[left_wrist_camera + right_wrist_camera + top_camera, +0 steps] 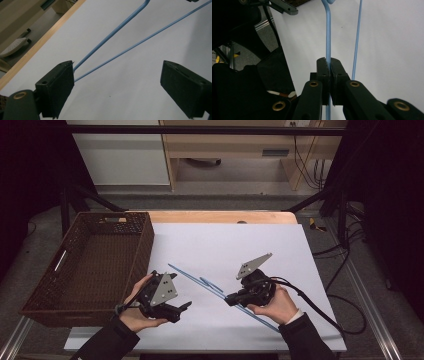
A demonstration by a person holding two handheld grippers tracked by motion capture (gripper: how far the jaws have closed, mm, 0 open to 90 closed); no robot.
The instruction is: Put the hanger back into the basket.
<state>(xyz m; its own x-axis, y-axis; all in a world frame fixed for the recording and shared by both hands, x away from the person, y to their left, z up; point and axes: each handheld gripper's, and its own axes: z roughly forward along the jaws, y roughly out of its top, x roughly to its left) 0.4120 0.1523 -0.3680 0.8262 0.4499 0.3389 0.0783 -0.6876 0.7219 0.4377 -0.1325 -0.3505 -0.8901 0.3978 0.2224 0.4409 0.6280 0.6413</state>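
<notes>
While your right gripper [231, 299] pinches the blue wire hanger [210, 286] with its jaws pressed tight on one thin rod, the hanger slants across the white sheet [280, 245] between your two hands. Your left gripper [186, 306] stands wide apart with nothing between its pads; in the left gripper view two blue rods run just past its left jaw, whether touching it you cannot tell. Brown wicker basket [37, 300] sits at the table's left edge.
</notes>
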